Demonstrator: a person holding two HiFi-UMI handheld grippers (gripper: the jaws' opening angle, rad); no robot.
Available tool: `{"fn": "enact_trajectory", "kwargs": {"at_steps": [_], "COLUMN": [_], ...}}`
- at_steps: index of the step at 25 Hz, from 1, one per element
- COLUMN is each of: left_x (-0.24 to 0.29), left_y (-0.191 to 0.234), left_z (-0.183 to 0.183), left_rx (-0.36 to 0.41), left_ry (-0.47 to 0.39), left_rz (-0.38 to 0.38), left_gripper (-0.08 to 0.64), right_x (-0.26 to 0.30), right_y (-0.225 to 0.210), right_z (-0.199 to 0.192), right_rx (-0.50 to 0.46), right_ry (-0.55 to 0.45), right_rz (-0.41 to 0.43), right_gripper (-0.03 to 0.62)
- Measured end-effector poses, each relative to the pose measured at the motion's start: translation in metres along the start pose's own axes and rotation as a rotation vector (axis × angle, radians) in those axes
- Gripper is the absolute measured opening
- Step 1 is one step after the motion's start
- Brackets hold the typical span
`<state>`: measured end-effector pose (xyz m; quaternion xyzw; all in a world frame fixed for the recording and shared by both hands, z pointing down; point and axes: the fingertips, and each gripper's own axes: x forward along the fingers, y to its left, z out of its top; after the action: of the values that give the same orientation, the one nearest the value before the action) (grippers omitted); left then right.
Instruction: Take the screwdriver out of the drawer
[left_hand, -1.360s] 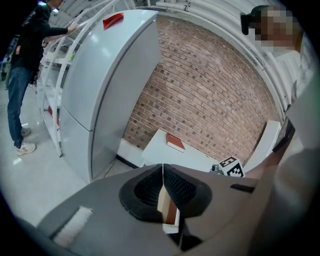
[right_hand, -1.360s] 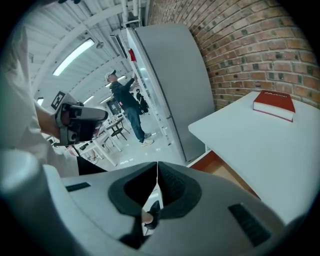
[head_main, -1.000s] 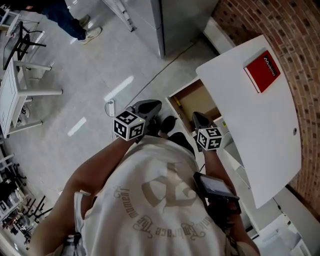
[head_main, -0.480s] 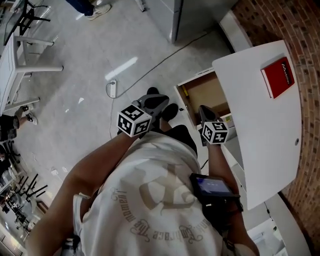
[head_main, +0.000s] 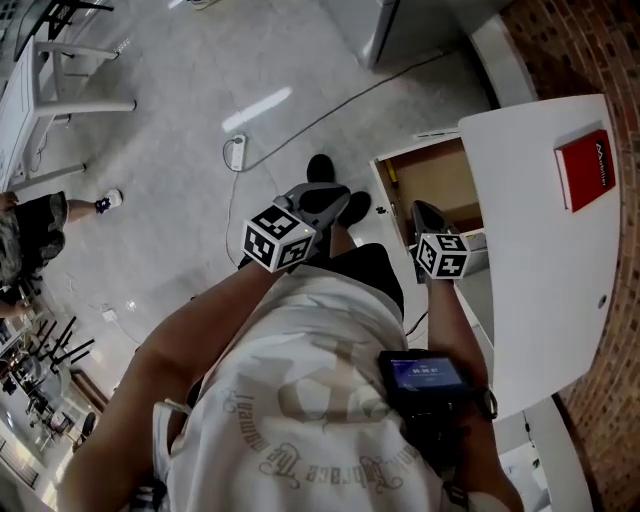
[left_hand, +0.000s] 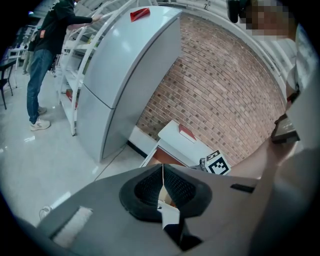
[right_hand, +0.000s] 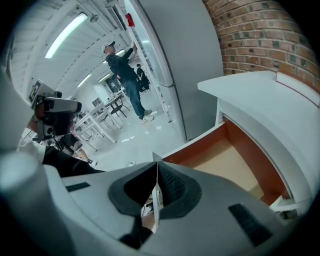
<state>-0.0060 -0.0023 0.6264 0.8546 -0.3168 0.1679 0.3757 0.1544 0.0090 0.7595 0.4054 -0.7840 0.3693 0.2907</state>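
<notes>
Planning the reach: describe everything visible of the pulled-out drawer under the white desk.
The pulled-out wooden drawer sticks out from under the white desk: reddish-brown inner walls, white outside, bare tan floor. A small yellow bit at one front corner is too small to identify; the near end hides behind the right hand-held gripper, jaws together.

The open drawer (head_main: 432, 182) lies just ahead of my right gripper (head_main: 424, 211), tucked under the desk top (head_main: 540, 270) to its right. A flat box (head_main: 583, 170) sits on that top. My left gripper (head_main: 322, 197) hangs left of the drawer, over the floor (head_main: 160, 110); a power strip (head_main: 237, 152) lies ahead-left.
</notes>
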Motion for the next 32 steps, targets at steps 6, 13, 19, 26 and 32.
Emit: {"fn": "enact_trajectory", "kwargs": {"at_steps": [6,13,19,26,32], "left_x": [0.002,0.010,0.018,0.031,0.046], "left_y": [0.005,0.009,0.018,0.022,0.033], "left_z": [-0.012,-0.026,-0.034,-0.050,-0.070], "left_rx": [-0.028,-0.057,-0.078,-0.092,-0.117], "left_ry": [0.011,0.034,0.048,0.077,0.086], "left_rz": [0.014,0.019,0.019,0.005,0.004], "left_gripper": [0.011,0.011,0.011,0.011,0.011], "right_x": [0.018,0.039,0.062,0.091,0.111], "right_y": [-0.013,-0.021,-0.025,-0.039,-0.052], "right_z": [-0.008,-0.023,-0.035,-0.050,-0.063], "right_rx": [0.004,-0.029,-0.083,-0.071,-0.094], "right_ry": [0.030,0.094,0.151,0.192,0.221], "right_rz": [-0.012,0.021,0.045,0.032,0.028], "right_gripper": [0.008,0.009,0.009,0.089,0.089]}}
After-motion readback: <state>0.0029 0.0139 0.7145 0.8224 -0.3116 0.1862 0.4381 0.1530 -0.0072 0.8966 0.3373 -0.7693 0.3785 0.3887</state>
